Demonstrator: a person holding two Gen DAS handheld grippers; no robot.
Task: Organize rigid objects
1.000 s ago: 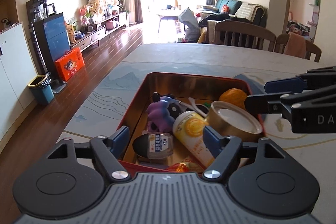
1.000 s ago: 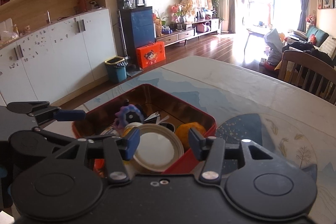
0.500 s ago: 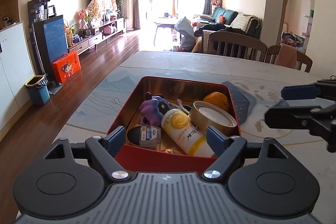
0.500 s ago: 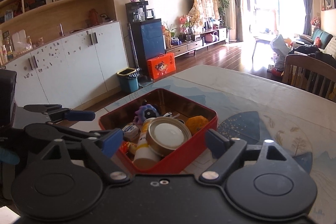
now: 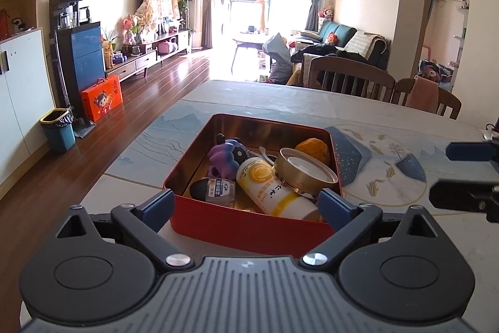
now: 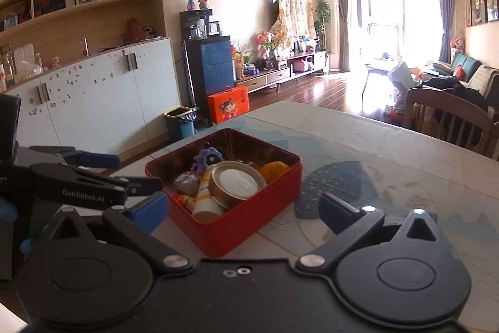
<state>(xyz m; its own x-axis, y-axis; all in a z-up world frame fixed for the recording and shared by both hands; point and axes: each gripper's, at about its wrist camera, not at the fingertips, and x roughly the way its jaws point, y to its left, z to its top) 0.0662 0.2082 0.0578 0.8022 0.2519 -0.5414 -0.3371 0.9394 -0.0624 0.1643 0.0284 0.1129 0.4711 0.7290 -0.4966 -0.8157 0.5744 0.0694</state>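
A red tin box (image 5: 249, 227) (image 6: 240, 223) stands on the table. It holds a gold round tin (image 5: 304, 170) (image 6: 237, 184), a white and yellow bottle (image 5: 268, 186), a purple toy (image 5: 224, 158) (image 6: 209, 156), a small jar (image 5: 220, 189), an orange (image 5: 313, 149) (image 6: 274, 169) and other small items. My left gripper (image 5: 246, 206) is open and empty, just in front of the box's near wall. My right gripper (image 6: 244, 213) is open and empty, in front of the box's corner. The right gripper's fingers (image 5: 467, 173) show at the right edge of the left wrist view.
The table (image 5: 249, 102) has a pale patterned cloth with a blue fan design (image 5: 374, 158). Wooden chairs (image 5: 352, 80) stand at its far side. The table's left edge drops to a wood floor (image 5: 124, 120) with a bin (image 5: 57, 127).
Both grippers have pulled back and up from the box. The right gripper has opened wider and let go of the gold tin, which now lies in the box.
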